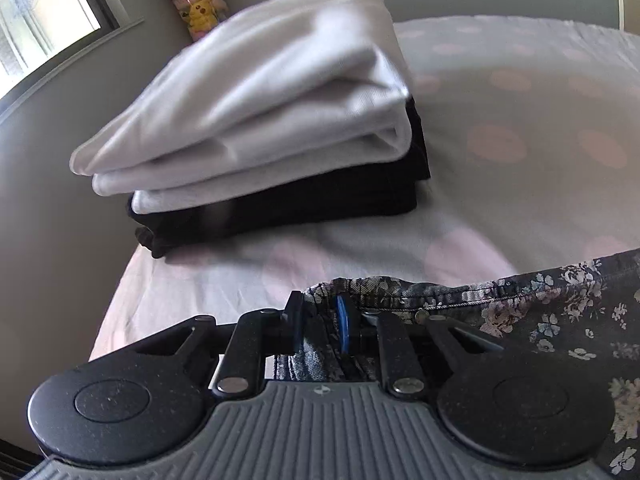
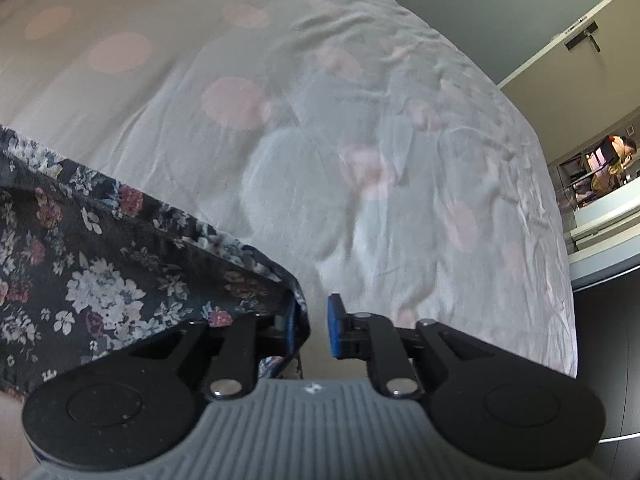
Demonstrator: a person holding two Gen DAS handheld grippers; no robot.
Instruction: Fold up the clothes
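we look along our left hand-held gripper [image 1: 320, 322], whose two fingers are pinched narrow on a bunched edge of the floral garment [image 1: 560, 312]. this dark cloth with pale and pink flowers runs from the grip toward 3 o'clock and fills the lower right of the left wrist view. it lies over the bed [image 1: 500, 120], which wears a pale sheet with large pink dots.

at 11 o'clock from the grip, well apart from it, a stack of folded clothes sits on the bed. the folded white garment [image 1: 256, 108] lies on top, and the folded black garment [image 1: 320, 200] lies under it, touching the sheet. behind the stack, at 12 o'clock, a hanging of plush toys [image 1: 196, 4] shows against the wall, and a window [image 1: 44, 20] glows at 10 o'clock.

in the right wrist view, our right hand-held gripper [image 2: 312, 330] has its fingers a little apart. the floral garment [image 2: 100, 272] comes in from 9 o'clock, and its corner drapes over the left finger. a bare gap shows between that cloth and the blue pad [image 2: 334, 330] of the right finger, so this gripper is not pinching the cloth. the wrinkled dotted sheet spreads ahead toward 12 o'clock.
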